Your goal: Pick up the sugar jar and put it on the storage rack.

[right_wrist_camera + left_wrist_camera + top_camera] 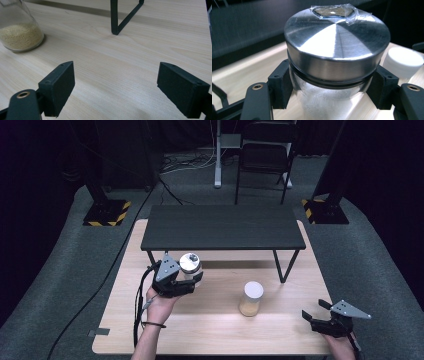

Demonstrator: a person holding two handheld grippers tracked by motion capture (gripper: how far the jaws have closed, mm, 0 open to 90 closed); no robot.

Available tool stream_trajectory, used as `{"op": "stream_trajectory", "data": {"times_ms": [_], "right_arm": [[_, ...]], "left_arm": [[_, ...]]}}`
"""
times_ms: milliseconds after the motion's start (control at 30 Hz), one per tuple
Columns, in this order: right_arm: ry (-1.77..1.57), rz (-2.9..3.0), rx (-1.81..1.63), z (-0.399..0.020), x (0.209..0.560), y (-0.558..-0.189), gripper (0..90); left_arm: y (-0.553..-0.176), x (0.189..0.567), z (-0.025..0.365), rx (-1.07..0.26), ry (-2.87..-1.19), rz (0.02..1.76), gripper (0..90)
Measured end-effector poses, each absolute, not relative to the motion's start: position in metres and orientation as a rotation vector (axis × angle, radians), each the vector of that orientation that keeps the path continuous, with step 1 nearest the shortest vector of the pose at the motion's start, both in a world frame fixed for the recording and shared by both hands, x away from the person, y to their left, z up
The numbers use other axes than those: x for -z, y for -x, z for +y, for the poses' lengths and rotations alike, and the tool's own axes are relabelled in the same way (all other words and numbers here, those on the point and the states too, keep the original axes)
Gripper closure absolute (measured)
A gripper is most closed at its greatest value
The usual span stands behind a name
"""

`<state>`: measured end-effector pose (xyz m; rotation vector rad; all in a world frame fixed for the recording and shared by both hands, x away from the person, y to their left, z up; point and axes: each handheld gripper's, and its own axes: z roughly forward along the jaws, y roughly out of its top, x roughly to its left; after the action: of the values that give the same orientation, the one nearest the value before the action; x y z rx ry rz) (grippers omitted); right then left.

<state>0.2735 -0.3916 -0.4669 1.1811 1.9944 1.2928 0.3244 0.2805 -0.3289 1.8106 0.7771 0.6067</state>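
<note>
Pale wooden table [210,320] carried a black shelf [222,226] at its far side. Left gripper [186,282] clenched a steel-lidded jar [190,264] near the shelf's left leg. Right gripper [315,310] stood released, near right.

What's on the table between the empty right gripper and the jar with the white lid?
Nothing: in the high view the stretch of wooden table between the right gripper and the white-lidded jar is bare.
</note>
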Motion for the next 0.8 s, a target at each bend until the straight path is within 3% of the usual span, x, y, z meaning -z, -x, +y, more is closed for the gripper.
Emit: {"op": "stream_trajectory", "data": {"times_ms": [800], "right_arm": [[-1.176,2.001,-1.292,-0.391,0.467,-0.275,13.4]], "left_arm": [[-0.358,0.261,0.277,-0.637,-1.77,0.808,31.3]]}}
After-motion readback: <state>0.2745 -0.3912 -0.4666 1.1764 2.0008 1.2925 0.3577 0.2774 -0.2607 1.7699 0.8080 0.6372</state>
